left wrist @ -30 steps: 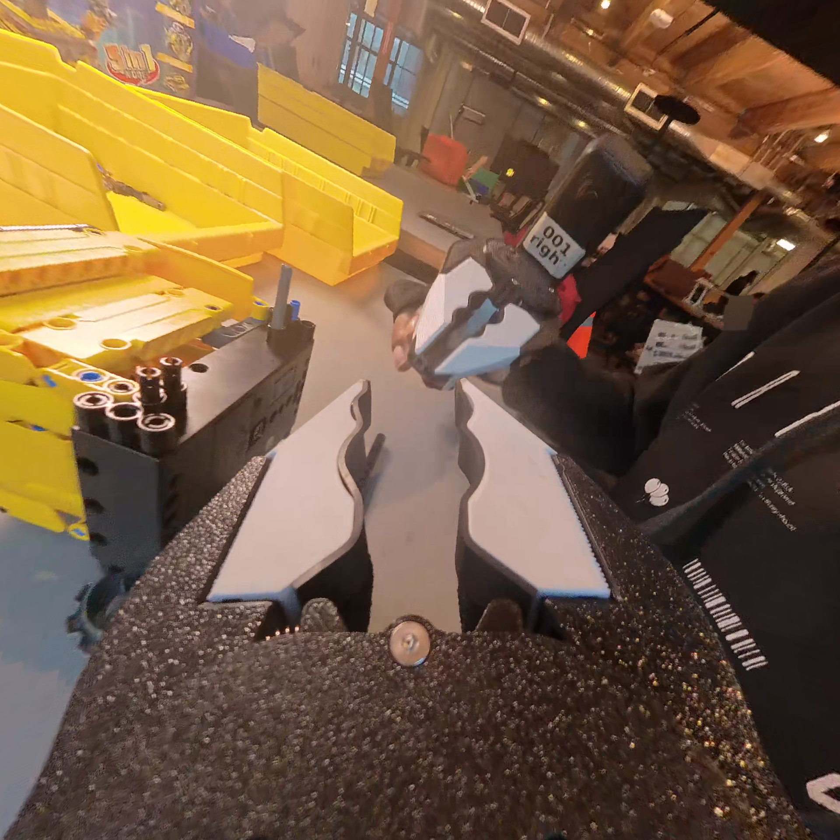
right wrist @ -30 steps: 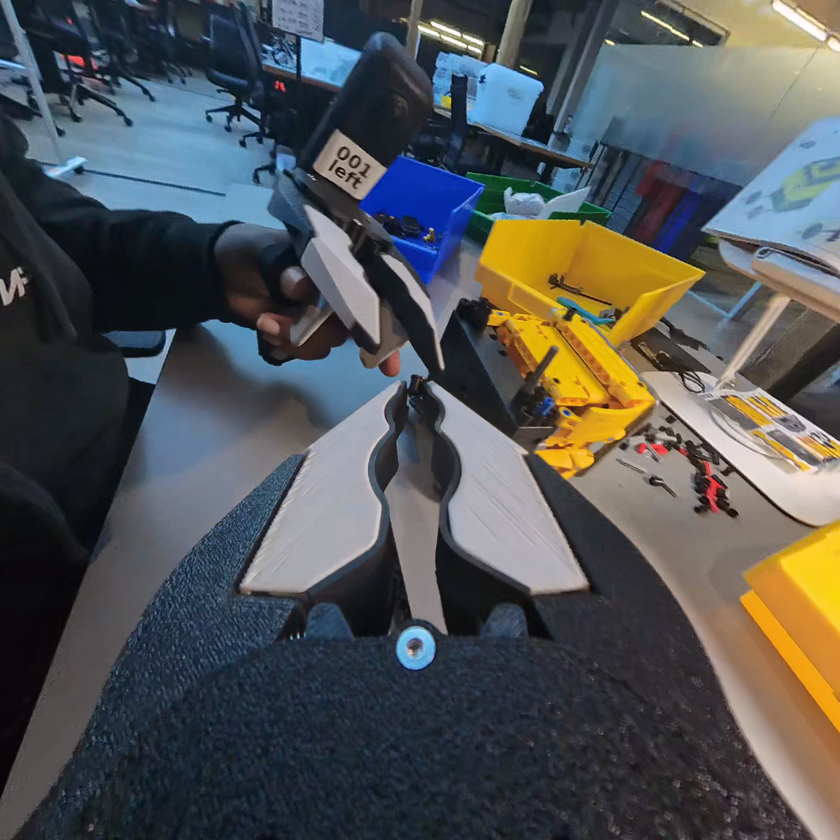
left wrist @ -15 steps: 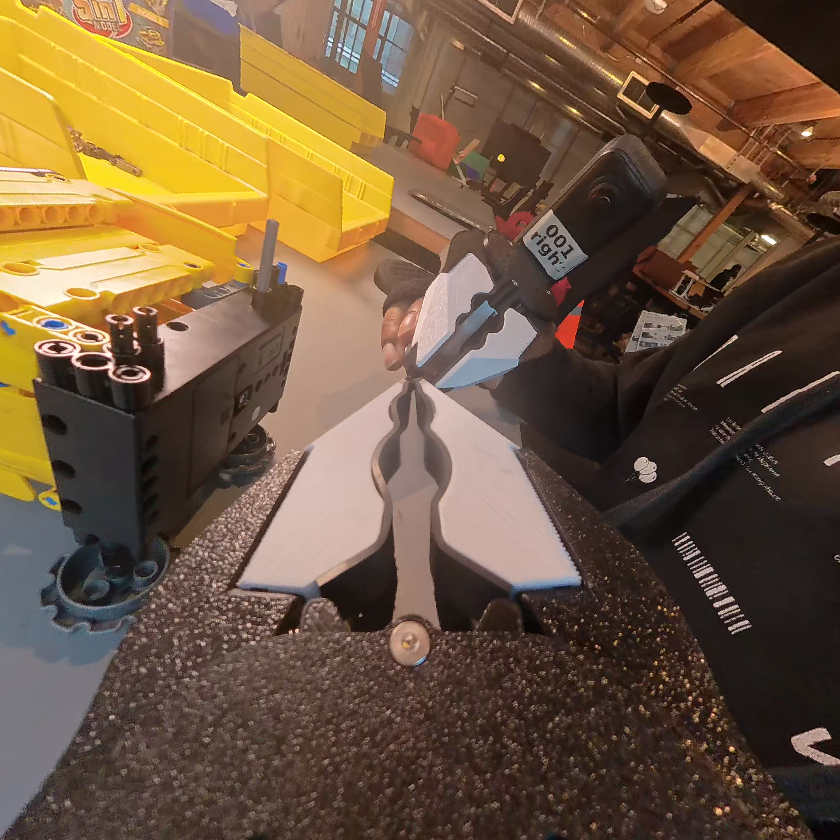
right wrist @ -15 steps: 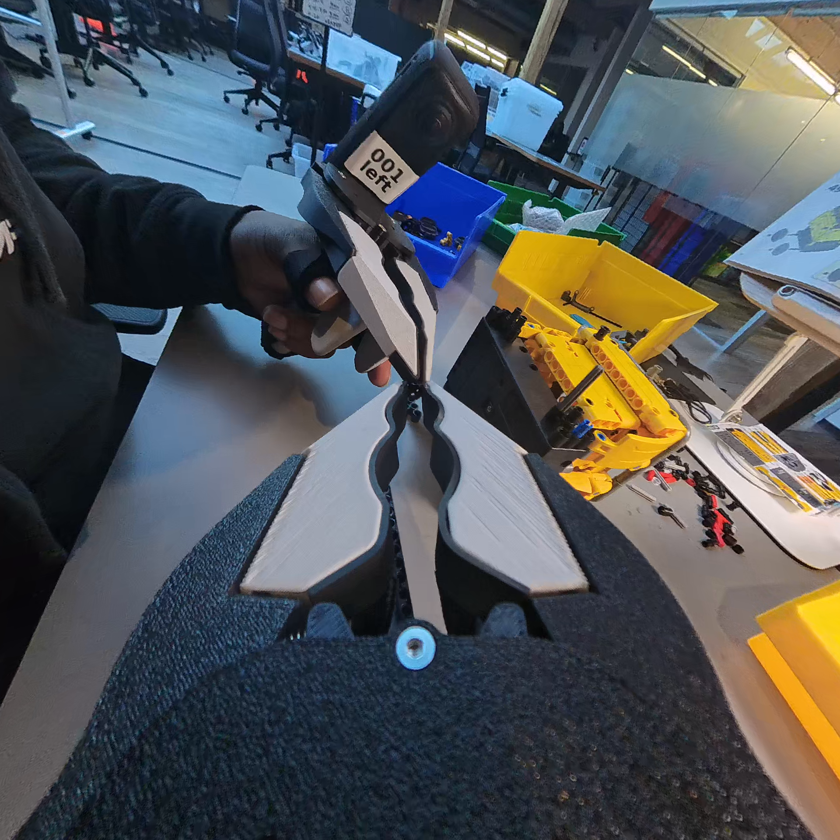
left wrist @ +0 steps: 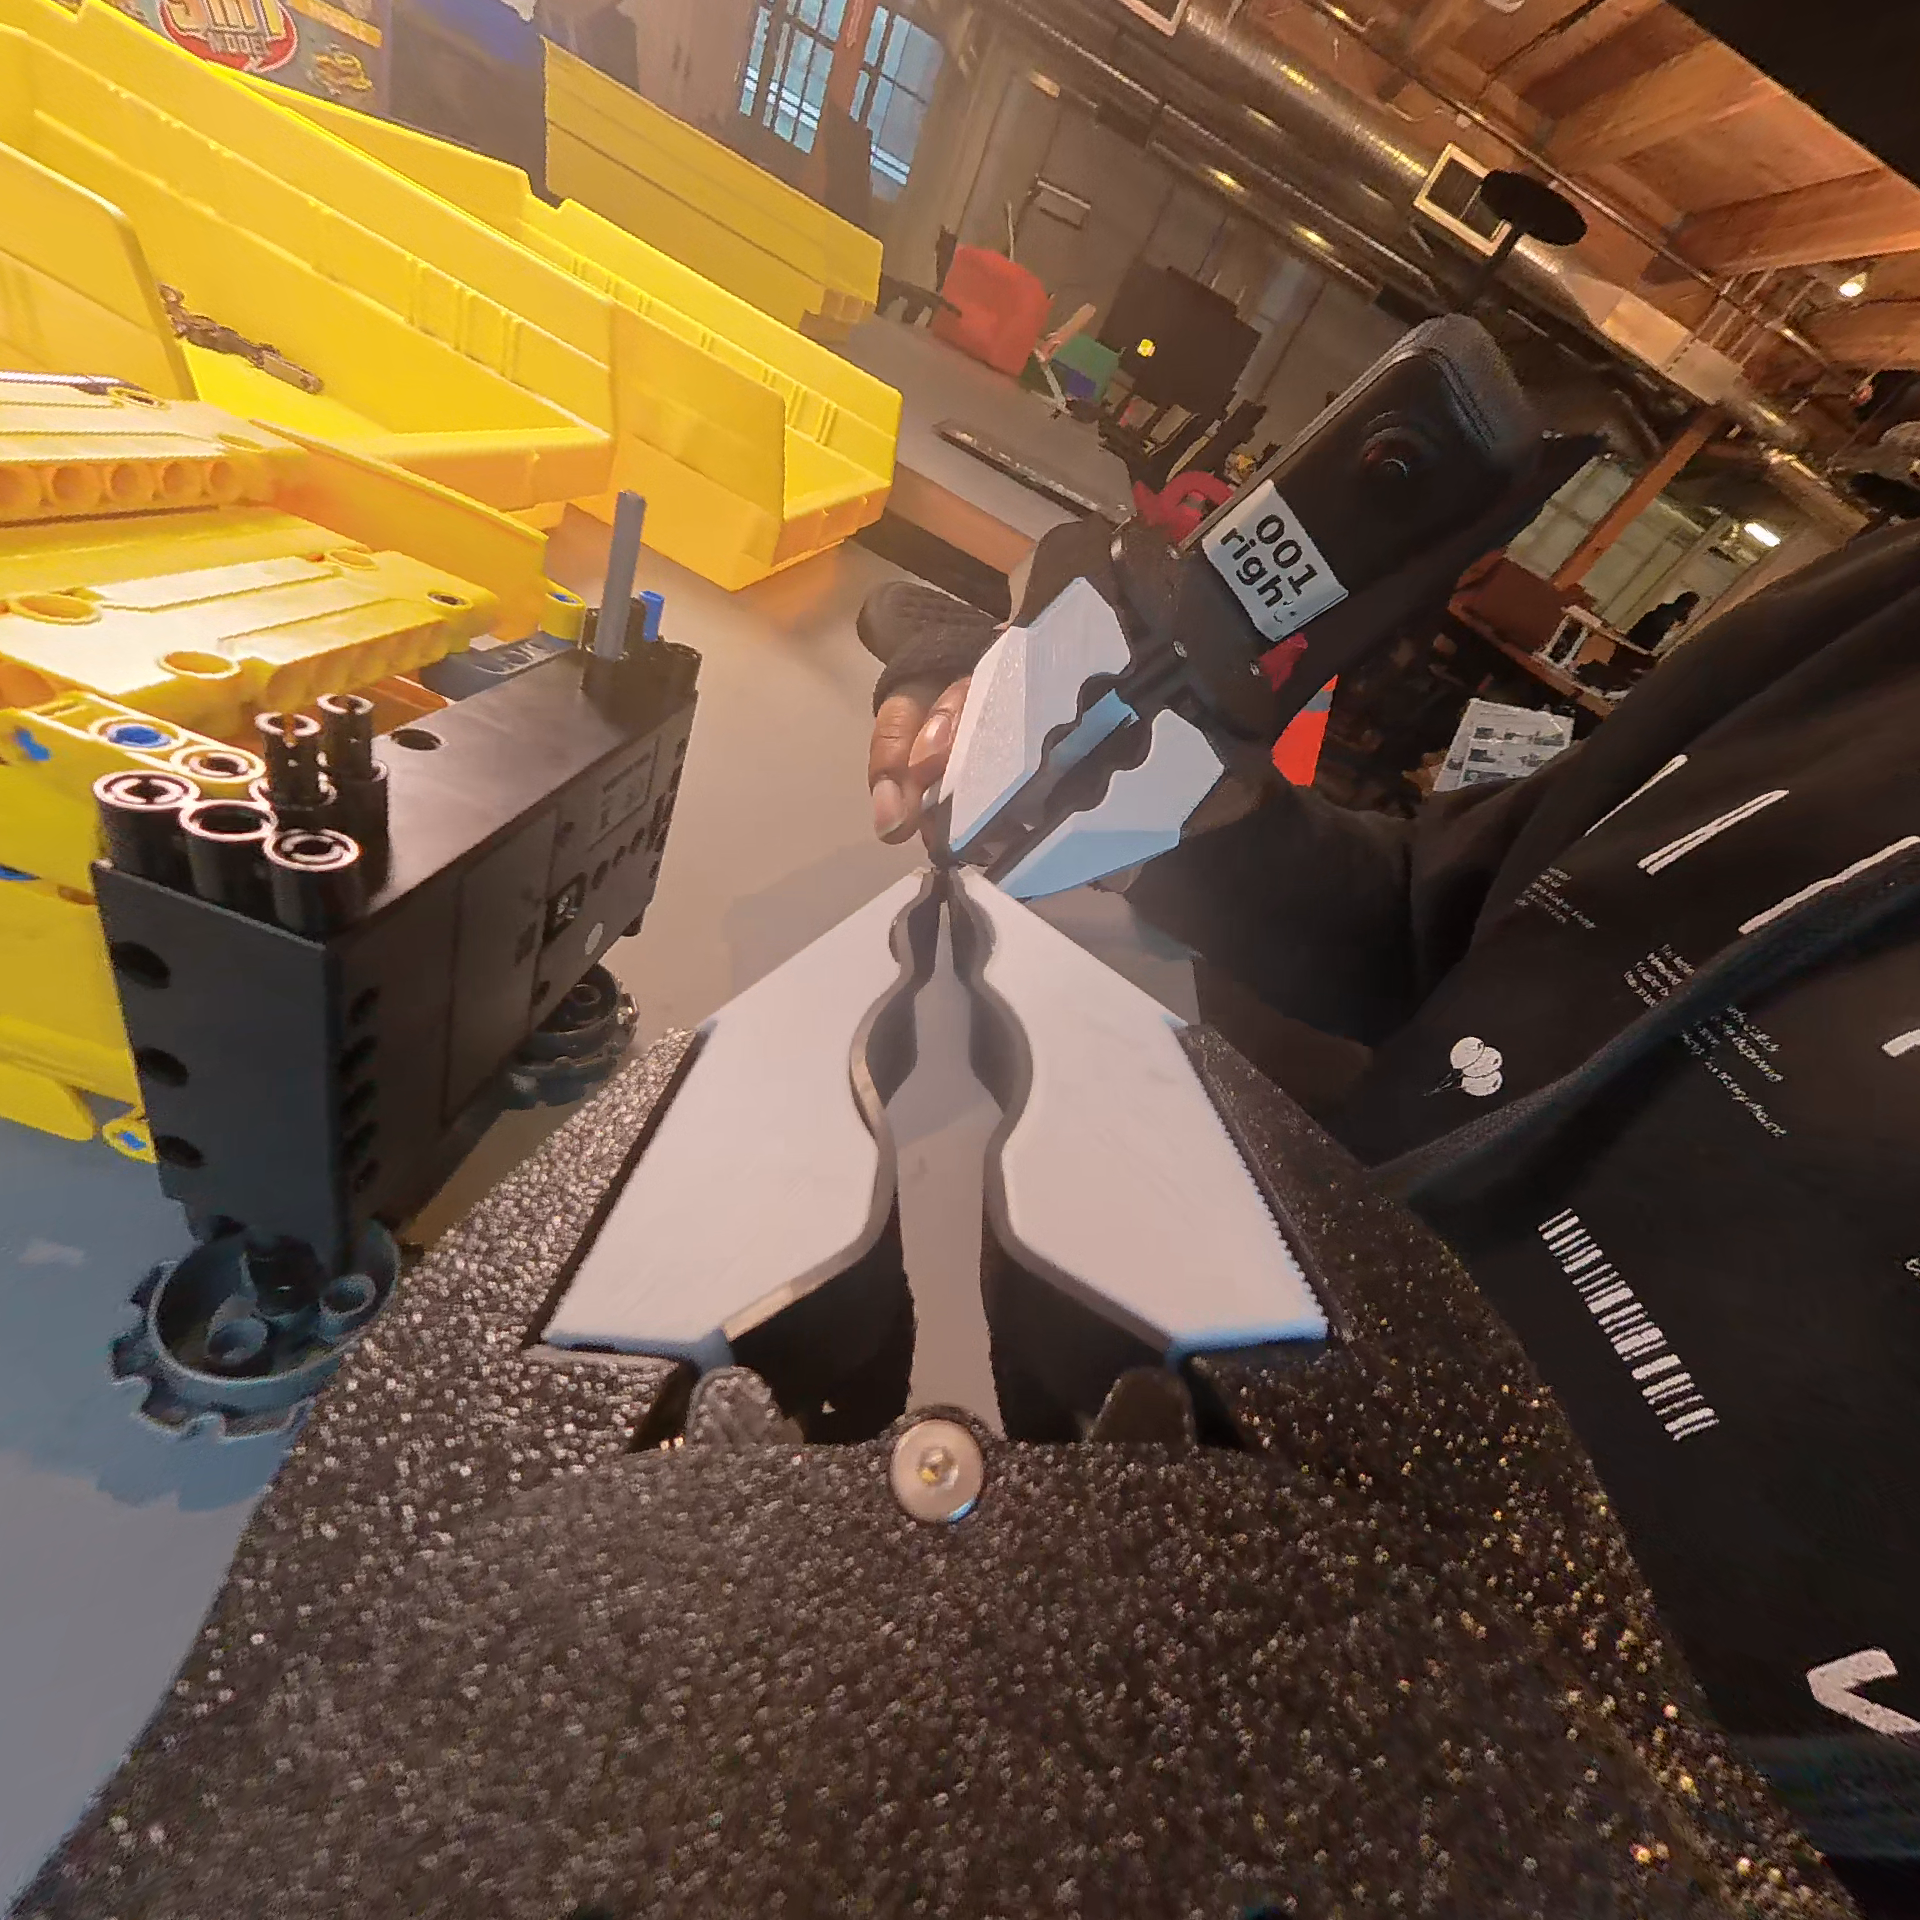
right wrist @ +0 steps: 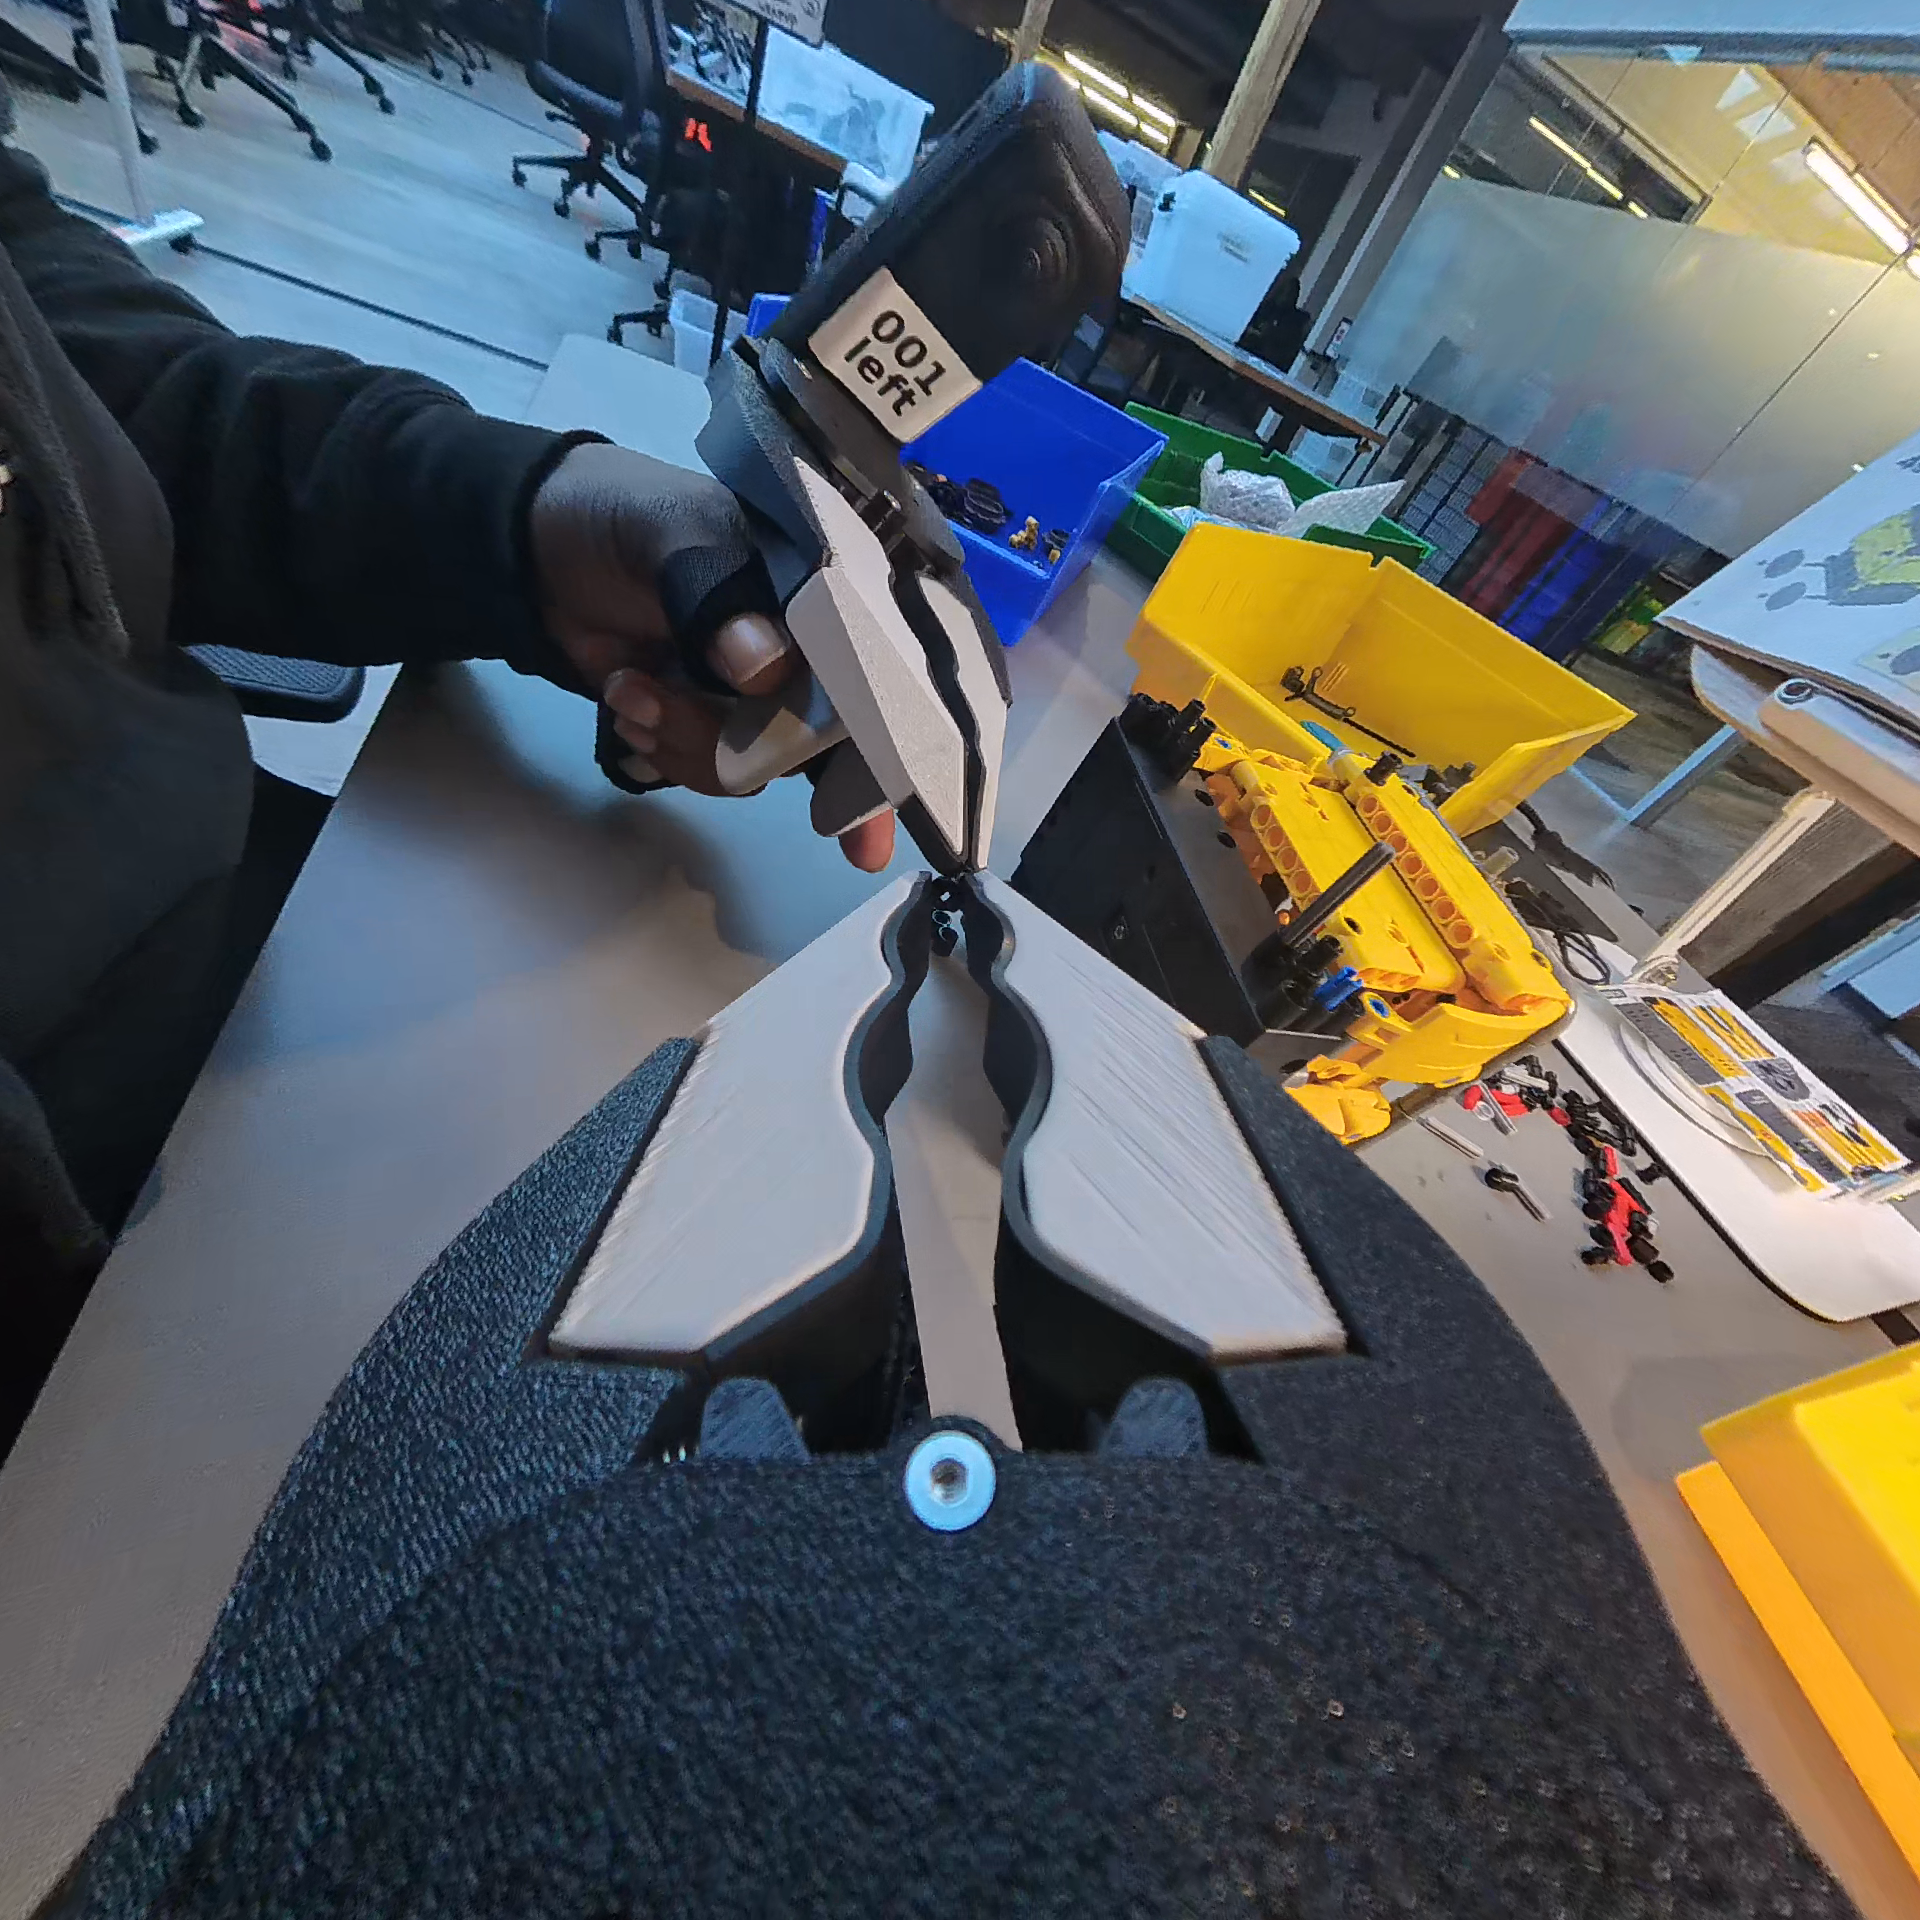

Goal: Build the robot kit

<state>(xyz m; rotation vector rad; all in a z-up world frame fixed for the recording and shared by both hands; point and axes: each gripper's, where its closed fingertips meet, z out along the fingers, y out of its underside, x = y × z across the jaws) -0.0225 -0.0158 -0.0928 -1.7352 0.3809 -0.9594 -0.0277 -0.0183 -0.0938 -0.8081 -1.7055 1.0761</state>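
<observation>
**Inspector A:** State of the left gripper (left wrist: 943, 883)?

**Inspector B:** Jaws drawn together at the tips, pinching a small black plastic part (right wrist: 943, 914). In the right wrist view that part looks like a short pin or connector; its exact type is too small to tell.

**Inspector A:** And the right gripper (right wrist: 948, 883)?

**Inspector B:** Jaws likewise drawn together at the tips, on the same small black part. The two grippers meet tip to tip above the grey table (right wrist: 436, 935), each held in a person's hand (right wrist: 665, 623).

**Inspector A:** Whether the part is one piece or two?

**Inspector B:** Cannot tell.

**Inspector A:** Surroundings?

**Inspector B:** Just beside the grippers stands a black block (left wrist: 416, 914) joined to a yellow brick-built model (right wrist: 1382, 894), with black round pins (left wrist: 229, 821) on its top and a grey axle (left wrist: 621, 582) upright at its far end. A dark gear wheel (left wrist: 244, 1340) sits at its base. Behind it, a yellow bin (right wrist: 1434, 644); farther off, a blue bin (right wrist: 1049, 488) and a green one (right wrist: 1174, 520). Loose red and black small parts (right wrist: 1600, 1195) lie on the table near a printed sheet (right wrist: 1745, 1091).
</observation>
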